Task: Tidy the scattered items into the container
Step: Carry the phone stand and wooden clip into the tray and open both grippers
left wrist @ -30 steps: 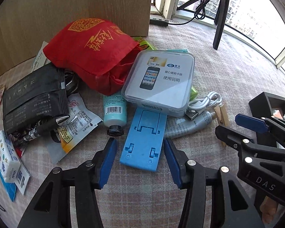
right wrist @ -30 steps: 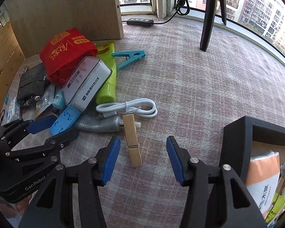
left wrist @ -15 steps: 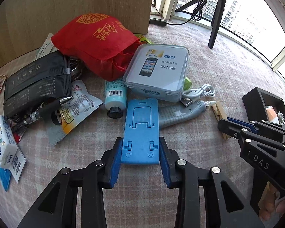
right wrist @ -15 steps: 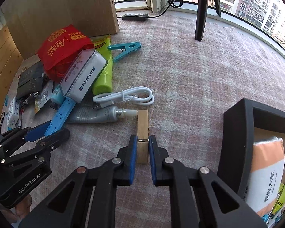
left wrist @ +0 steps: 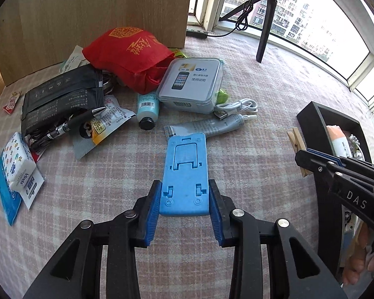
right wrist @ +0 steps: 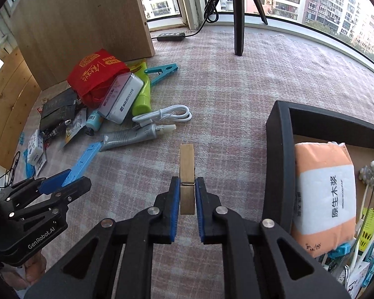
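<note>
While the left tool is clamping its blue pads on the near end of a flat, light blue plastic phone stand with a cut-out hinged flap, the stand is hanging clear of the pink checked cloth covering the worktop. Its jaws have just been closing onto that stand. To the right, the right tool is gripping a plain pale wooden clothes peg around its metal spring, the jaws having just been closing, the peg pointing away just beside the open black box. Inside that box an orange and white tissue pack is lying. Further off, a grey squeeze tube and coiled white cable are lying on the cloth.
</note>
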`<move>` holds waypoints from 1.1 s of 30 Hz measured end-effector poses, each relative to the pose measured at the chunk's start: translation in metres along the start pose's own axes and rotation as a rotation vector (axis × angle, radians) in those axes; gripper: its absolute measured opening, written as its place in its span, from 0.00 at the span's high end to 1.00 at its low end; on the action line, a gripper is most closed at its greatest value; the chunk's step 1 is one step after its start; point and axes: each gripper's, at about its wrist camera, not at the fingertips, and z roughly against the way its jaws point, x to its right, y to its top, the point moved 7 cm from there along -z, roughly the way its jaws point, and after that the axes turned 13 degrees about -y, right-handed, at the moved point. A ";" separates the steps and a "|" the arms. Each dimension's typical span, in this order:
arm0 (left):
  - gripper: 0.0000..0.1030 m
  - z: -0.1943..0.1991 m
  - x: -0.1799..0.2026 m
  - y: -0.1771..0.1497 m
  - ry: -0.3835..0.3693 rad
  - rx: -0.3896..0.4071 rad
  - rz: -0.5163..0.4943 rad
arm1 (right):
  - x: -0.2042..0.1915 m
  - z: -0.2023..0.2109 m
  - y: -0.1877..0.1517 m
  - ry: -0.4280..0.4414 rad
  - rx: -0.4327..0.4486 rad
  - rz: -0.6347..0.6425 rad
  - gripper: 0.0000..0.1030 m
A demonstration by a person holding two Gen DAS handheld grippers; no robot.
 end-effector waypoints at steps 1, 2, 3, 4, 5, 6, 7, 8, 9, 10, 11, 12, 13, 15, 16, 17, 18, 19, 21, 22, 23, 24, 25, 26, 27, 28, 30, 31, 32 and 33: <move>0.67 0.003 0.003 0.000 0.000 0.005 -0.004 | 0.003 0.004 -0.001 0.000 0.007 -0.006 0.88; 0.67 0.003 0.009 0.001 -0.001 0.010 -0.009 | 0.005 0.009 -0.004 0.003 0.014 -0.012 0.88; 0.67 0.007 0.012 0.001 -0.004 0.014 -0.015 | 0.007 0.016 -0.007 0.004 0.019 -0.017 0.88; 0.67 0.010 0.016 0.000 -0.006 0.019 -0.020 | 0.011 0.022 -0.009 0.005 0.026 -0.023 0.88; 0.67 0.014 0.020 0.000 -0.007 0.025 -0.025 | 0.014 0.025 -0.009 0.004 0.034 -0.030 0.88; 0.67 0.018 0.024 0.000 -0.009 0.031 -0.030 | 0.018 0.029 -0.010 0.004 0.041 -0.036 0.88; 0.67 0.021 0.029 -0.001 -0.014 0.035 -0.036 | 0.022 0.033 -0.012 0.003 0.047 -0.043 0.88; 0.67 0.026 0.034 -0.003 -0.019 0.040 -0.043 | 0.027 0.037 -0.014 0.001 0.053 -0.051 0.88; 0.67 0.029 0.040 -0.004 -0.023 0.045 -0.051 | 0.032 0.041 -0.017 -0.002 0.059 -0.060 0.88; 0.67 0.030 0.047 -0.003 -0.027 0.048 -0.062 | 0.038 0.044 -0.020 -0.005 0.063 -0.069 0.88; 0.67 0.028 0.057 0.000 -0.033 0.051 -0.073 | 0.044 0.048 -0.023 -0.011 0.067 -0.079 0.88; 0.67 0.031 0.064 -0.002 -0.039 0.053 -0.085 | 0.052 0.051 -0.027 -0.019 0.070 -0.091 0.88; 0.67 0.035 0.072 -0.004 -0.045 0.055 -0.097 | 0.060 0.054 -0.030 -0.026 0.073 -0.103 0.88; 0.67 0.036 0.089 -0.007 -0.061 0.056 -0.122 | 0.078 0.061 -0.038 -0.043 0.076 -0.126 0.88; 0.67 0.036 0.098 -0.008 -0.067 0.056 -0.135 | 0.088 0.064 -0.042 -0.053 0.078 -0.139 0.88; 0.67 0.035 0.108 -0.009 -0.076 0.054 -0.147 | 0.098 0.068 -0.047 -0.064 0.080 -0.154 0.88; 0.67 0.033 0.119 -0.010 -0.085 0.052 -0.158 | 0.108 0.071 -0.051 -0.074 0.082 -0.169 0.88; 0.67 0.031 0.129 -0.012 -0.095 0.050 -0.171 | 0.119 0.075 -0.056 -0.083 0.083 -0.182 0.88; 0.67 0.027 0.152 -0.015 -0.116 0.045 -0.198 | 0.142 0.082 -0.066 -0.106 0.085 -0.207 0.88; 0.67 0.025 0.164 -0.017 -0.128 0.042 -0.213 | 0.154 0.085 -0.071 -0.120 0.085 -0.221 0.88; 0.67 0.023 0.176 -0.020 -0.138 0.038 -0.228 | 0.166 0.088 -0.076 -0.132 0.086 -0.236 0.88; 0.67 0.020 0.188 -0.022 -0.147 0.034 -0.243 | 0.178 0.091 -0.081 -0.143 0.085 -0.251 0.88; 0.67 0.018 0.200 -0.025 -0.157 0.029 -0.259 | 0.190 0.094 -0.087 -0.155 0.085 -0.268 0.88; 0.67 0.016 0.211 -0.027 -0.164 0.025 -0.274 | 0.202 0.097 -0.092 -0.165 0.085 -0.284 0.88; 0.67 0.014 0.221 -0.029 -0.172 0.022 -0.288 | 0.214 0.099 -0.097 -0.176 0.085 -0.300 0.88; 0.67 0.012 0.231 -0.031 -0.179 0.019 -0.299 | 0.224 0.102 -0.102 -0.185 0.085 -0.316 0.88; 0.67 0.008 0.249 -0.034 -0.191 0.013 -0.322 | 0.244 0.107 -0.112 -0.200 0.084 -0.345 0.88; 0.67 0.007 0.257 -0.035 -0.196 0.011 -0.332 | 0.252 0.108 -0.116 -0.207 0.084 -0.357 0.88; 0.67 0.005 0.264 -0.037 -0.202 0.010 -0.342 | 0.259 0.110 -0.120 -0.213 0.082 -0.367 0.88; 0.67 0.004 0.271 -0.038 -0.207 0.007 -0.350 | 0.265 0.111 -0.124 -0.219 0.081 -0.376 0.88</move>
